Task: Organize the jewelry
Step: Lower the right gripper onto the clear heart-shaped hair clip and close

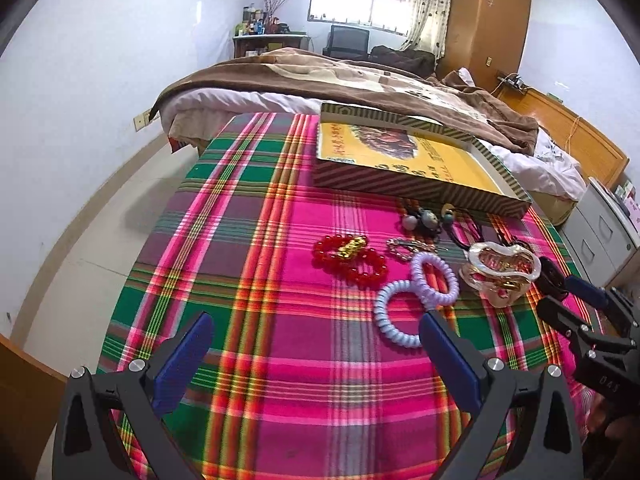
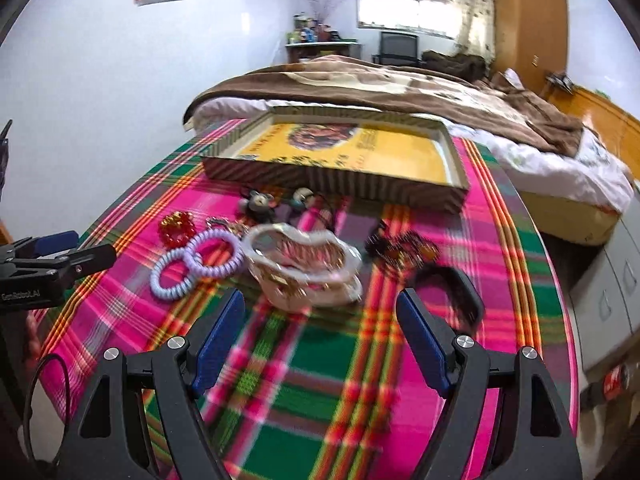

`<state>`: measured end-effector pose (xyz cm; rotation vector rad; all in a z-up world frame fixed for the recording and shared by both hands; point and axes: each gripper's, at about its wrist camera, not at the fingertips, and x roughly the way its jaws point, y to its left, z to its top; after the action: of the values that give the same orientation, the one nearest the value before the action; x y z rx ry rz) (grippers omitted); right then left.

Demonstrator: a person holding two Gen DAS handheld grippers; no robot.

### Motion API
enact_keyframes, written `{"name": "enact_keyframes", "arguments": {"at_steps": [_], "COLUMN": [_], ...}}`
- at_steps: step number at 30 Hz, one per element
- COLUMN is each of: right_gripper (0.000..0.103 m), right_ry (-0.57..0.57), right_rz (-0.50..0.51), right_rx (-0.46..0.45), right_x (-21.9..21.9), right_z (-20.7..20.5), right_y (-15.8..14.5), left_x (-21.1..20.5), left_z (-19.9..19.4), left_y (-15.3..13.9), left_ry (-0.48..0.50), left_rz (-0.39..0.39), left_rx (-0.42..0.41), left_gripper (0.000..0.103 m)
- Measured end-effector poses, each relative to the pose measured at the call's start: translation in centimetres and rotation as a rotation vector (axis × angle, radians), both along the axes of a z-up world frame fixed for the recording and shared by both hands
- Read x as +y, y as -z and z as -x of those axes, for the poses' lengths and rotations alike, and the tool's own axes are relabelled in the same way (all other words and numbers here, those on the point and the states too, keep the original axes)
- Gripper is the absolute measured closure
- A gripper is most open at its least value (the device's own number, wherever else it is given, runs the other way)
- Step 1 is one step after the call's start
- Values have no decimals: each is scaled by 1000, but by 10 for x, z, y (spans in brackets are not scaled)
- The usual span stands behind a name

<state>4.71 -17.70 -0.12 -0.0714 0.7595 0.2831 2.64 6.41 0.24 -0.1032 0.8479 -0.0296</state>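
Through my left wrist camera, my left gripper (image 1: 316,344) hangs low over the pink-and-green plaid cloth (image 1: 248,280) with its blue-padded jaws spread wide and nothing between them. The two pale lilac spiral hair ties (image 1: 416,300) lie linked just ahead of my right-hand pad, the nearer coil almost at its tip. Beyond them sit the red beaded bracelet with a gold charm (image 1: 350,258), a small silvery chain (image 1: 404,248) and a clump of dark corded pieces with grey beads (image 1: 424,220). The shallow striped cardboard box with a yellow printed bottom (image 1: 420,192) stands at the far edge of the cloth; I see no jewelry in it yet. I judge the spiral ties are my nearest pick: I should drop one pad inside a coil and close on a single loop, so the linked one does not drag loose across the cloth. In my right wrist view, blurred, my right gripper (image 2: 320,340) is likewise wide open and empty, pointed at the glossy white-rimmed glass dish (image 2: 304,268) just ahead. That dish seems to hold something gold and reddish, though the blur hides what. To its right lie dark amber-beaded pieces (image 2: 404,248) and a black band (image 2: 448,284). The striped box again shows only its yellow bottom.
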Motion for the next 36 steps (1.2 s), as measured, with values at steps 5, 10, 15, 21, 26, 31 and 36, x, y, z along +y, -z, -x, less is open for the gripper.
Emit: {"name": "enact_keyframes", "arguments": {"at_steps": [5, 10, 15, 21, 26, 31, 36], "right_gripper": [25, 30, 35, 41, 61, 86, 91], "right_ry": [-62, -117, -161, -222, -211, -214, -183], "right_rz": [27, 65, 107, 170, 200, 186, 140], "right_rx": [28, 32, 28, 51, 48, 54, 38], "right_x": [12, 25, 36, 47, 49, 48, 42], "right_z": [-16, -22, -29, -33, -34, -35, -31], "right_y": [4, 7, 8, 16, 18, 16, 12], "left_x": [7, 14, 16, 17, 17, 16, 16], "left_z": [-6, -12, -13, -15, -18, -20, -26], "left_y": [4, 9, 12, 14, 16, 18, 22], "left_ry": [-1, -13, -13, -15, -9, 1, 5], "left_rz": [11, 45, 48, 52, 55, 68, 60], "left_rx": [16, 46, 52, 59, 66, 73, 96], "left_gripper": [0, 0, 0, 0, 0, 0, 0]}}
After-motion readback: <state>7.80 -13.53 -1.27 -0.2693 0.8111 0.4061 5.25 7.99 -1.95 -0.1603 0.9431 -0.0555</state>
